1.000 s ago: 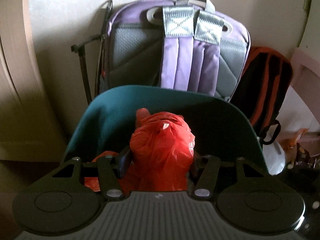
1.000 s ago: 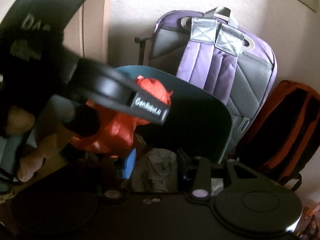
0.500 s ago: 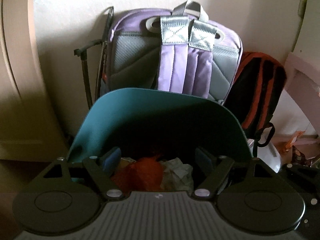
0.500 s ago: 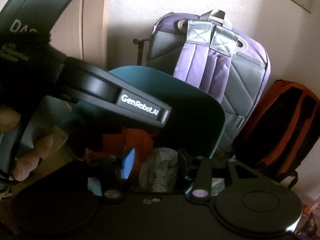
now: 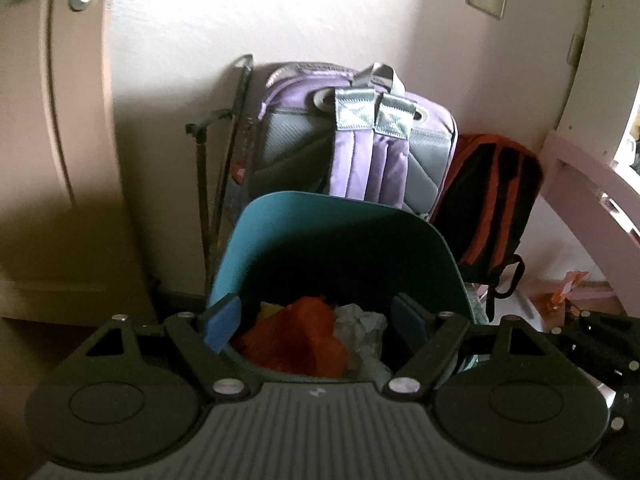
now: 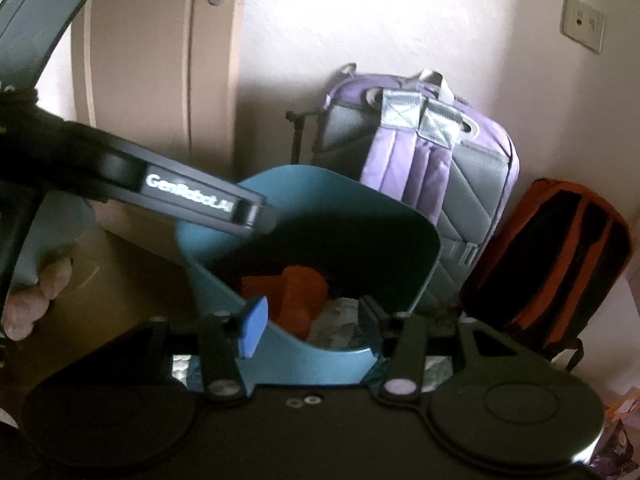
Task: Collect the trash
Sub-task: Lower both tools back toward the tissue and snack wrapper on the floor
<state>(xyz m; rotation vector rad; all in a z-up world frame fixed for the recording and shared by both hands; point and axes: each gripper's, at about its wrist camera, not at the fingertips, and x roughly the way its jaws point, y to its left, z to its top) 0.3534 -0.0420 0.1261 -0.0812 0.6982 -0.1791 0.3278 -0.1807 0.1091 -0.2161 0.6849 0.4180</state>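
Note:
A teal trash bin stands on the floor in front of me. Inside it lie an orange plastic bag and a crumpled grey paper. My left gripper hangs open above the bin's near rim, with nothing between its blue pads. In the right wrist view the same bin holds the orange bag and the paper. My right gripper is over the near rim. Its jaws are opening and grip nothing. The left gripper's black body crosses the upper left.
A purple backpack and an orange-black backpack lean on the wall behind the bin. A black folded stand stands to its left, beside a door. Pink furniture is at the right. A hand holds the left gripper.
The left gripper opened and let go of the orange bag, which now lies in the bin. The crumpled paper left the right jaws. Both grippers drew back and upward.

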